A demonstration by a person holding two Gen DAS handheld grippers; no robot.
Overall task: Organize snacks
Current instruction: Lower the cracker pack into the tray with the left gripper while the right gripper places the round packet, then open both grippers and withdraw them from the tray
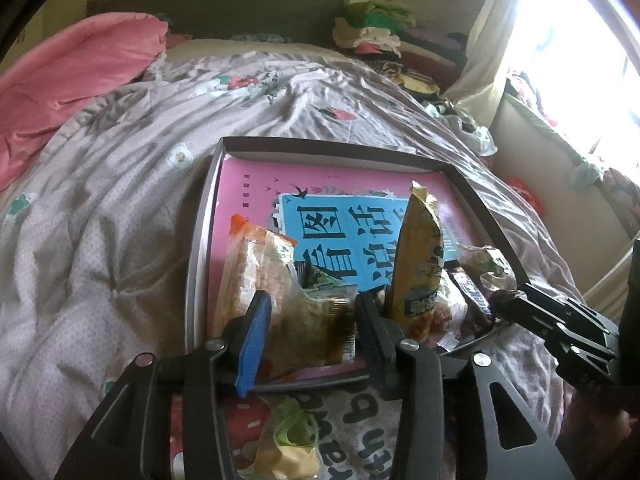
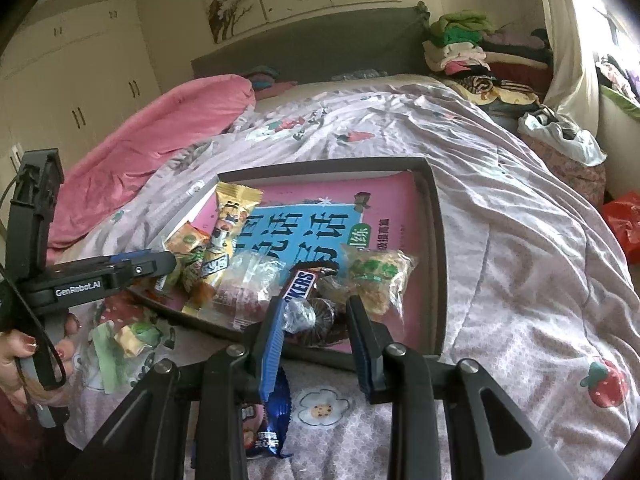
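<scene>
A shallow dark-rimmed box (image 1: pixel 320 145) (image 2: pixel 436 240) lies on the bed with a pink and blue book inside. Several snack packets lie in its near end. My left gripper (image 1: pixel 310 320) (image 2: pixel 160 264) has its jaws around a clear green-brown packet (image 1: pixel 316 320); contact is unclear. An orange wafer packet (image 1: pixel 256 264) and a yellow packet (image 1: pixel 420 248) (image 2: pixel 232 220) stand beside it. My right gripper (image 2: pixel 316 316) (image 1: pixel 504 298) is open over a clear-wrapped dark round biscuit (image 2: pixel 320 316), beside a Snickers bar (image 2: pixel 298 286) and a green-labelled packet (image 2: pixel 376 272).
A green and cream candy (image 1: pixel 292 440) (image 2: pixel 128 336) and a blue packet (image 2: pixel 272 424) lie on the quilt in front of the box. A pink duvet (image 1: pixel 80 80) is at the left. Folded clothes (image 2: pixel 460 44) pile by the headboard. A window (image 1: pixel 580 60) is right.
</scene>
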